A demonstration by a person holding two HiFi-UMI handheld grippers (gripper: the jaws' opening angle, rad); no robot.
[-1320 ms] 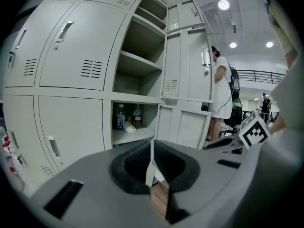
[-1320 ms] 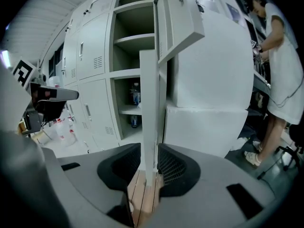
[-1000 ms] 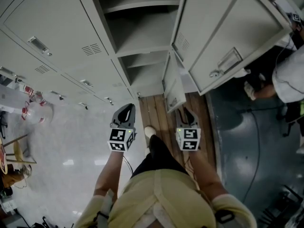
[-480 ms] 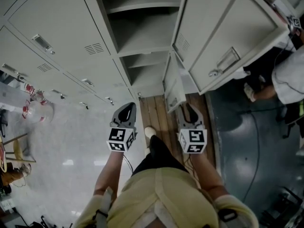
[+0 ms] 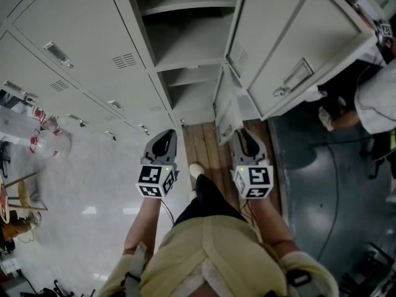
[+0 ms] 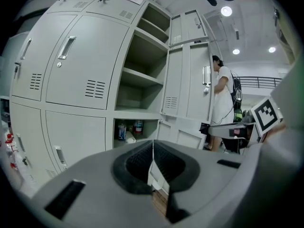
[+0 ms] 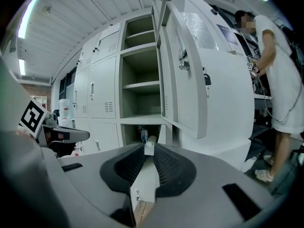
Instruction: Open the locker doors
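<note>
Locker doors (image 5: 272,36) on one column stand open, swung out to the right of the open column (image 5: 185,42), whose shelves are exposed. The upper door (image 5: 322,39) is wide open, hinged at the open column's right edge, its handle (image 5: 296,78) facing outward. The small lower door (image 5: 225,117) is also open, angled out from the foot of the open column above a strip of wooden floor (image 5: 201,142). Left of the open column, the closed doors (image 5: 68,36) form an unbroken bank, each with handle and vent slots. The lowest compartment of the open column holds a few small containers (image 6: 137,127), kind undetermined.

In front of the open column, slightly left of it, the left gripper (image 6: 152,146) has its jaws closed together, a hairline between the tips, nothing in them. In front of the open column's right edge, near the small lower door, the right gripper (image 7: 148,150) has its jaws part-way apart; they have just been closing. That door shows edge-on through the gap, beyond the jaws and not gripped.

Well to the right of the open column, past the upper door, stands a person in a white top (image 5: 377,98).
</note>
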